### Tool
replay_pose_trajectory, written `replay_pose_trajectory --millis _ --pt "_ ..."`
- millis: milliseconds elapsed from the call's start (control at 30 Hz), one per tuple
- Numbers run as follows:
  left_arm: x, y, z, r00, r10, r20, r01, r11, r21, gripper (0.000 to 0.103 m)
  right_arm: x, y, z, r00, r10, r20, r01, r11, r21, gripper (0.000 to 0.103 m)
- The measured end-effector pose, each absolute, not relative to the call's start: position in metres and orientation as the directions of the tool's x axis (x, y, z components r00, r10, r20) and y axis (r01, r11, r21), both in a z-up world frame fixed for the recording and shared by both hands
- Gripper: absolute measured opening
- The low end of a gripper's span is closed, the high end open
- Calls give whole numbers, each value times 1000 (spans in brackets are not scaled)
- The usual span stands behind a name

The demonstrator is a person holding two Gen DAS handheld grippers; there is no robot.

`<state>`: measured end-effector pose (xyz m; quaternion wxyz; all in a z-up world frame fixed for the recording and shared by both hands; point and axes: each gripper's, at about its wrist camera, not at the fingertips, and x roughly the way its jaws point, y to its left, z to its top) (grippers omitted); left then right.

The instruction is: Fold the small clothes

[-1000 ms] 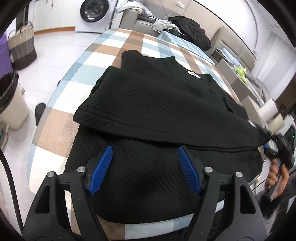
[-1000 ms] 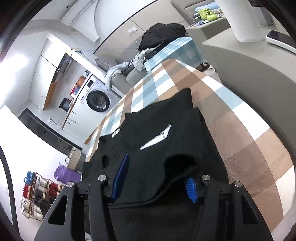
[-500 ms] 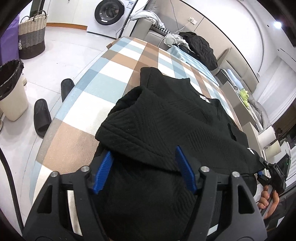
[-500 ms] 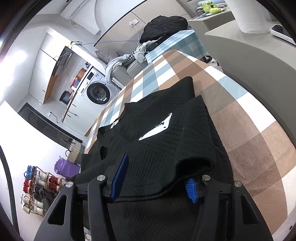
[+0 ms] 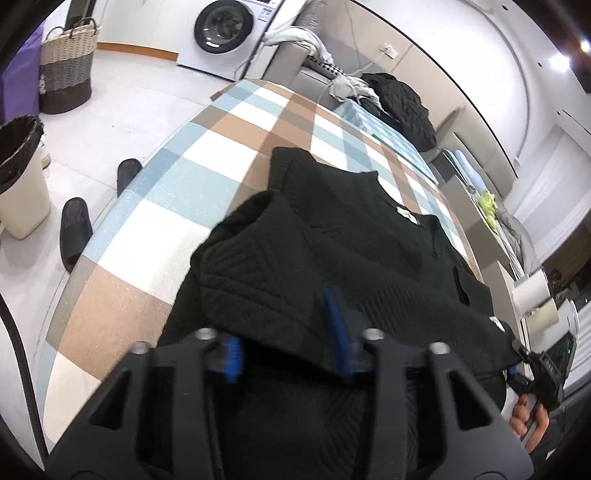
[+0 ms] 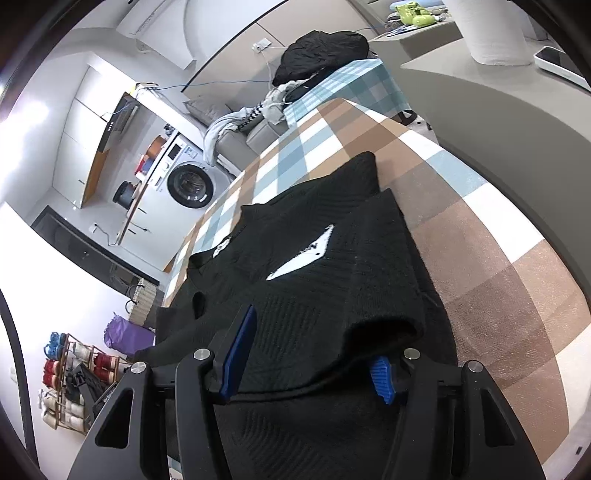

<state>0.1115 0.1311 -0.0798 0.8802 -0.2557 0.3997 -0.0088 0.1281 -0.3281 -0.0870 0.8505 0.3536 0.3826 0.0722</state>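
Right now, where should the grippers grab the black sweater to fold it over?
Best at the thick folded hem of the black sweater, one gripper near each corner, coming in flat from the near table edge. That edge forms a raised lip over the checked tablecloth, so fingers can slip under it. The left gripper and right gripper already straddle it there.

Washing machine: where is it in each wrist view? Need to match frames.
Left wrist: washing machine at top centre, beyond the far end of the checkered table.
Right wrist: washing machine at left of centre, past the table's far left edge.
Shared landmark: black sweater on the table.
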Motion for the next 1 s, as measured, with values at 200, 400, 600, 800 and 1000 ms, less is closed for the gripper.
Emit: replay_pose_trajectory --millis 200,400,600,800,1000 --pt "120 137 -72 717 -200 -667 -202 857 -474 6 130 -333 -92 713 334 -617 201 745 636 19" --pt "136 134 -44 761 -183 -622 -164 873 -459 5 150 -335 -74 736 334 -589 179 742 646 5" --pt "175 135 -16 779 -177 -602 -146 882 -448 5 208 -338 -47 736 352 -578 158 741 653 5" --pt "220 139 -21 728 -172 -663 -191 879 -437 15 270 -345 -56 676 340 -654 210 762 612 37" --pt "218 145 -28 730 -120 -673 -217 893 -395 67 265 -359 -51 712 307 -631 188 782 594 55"
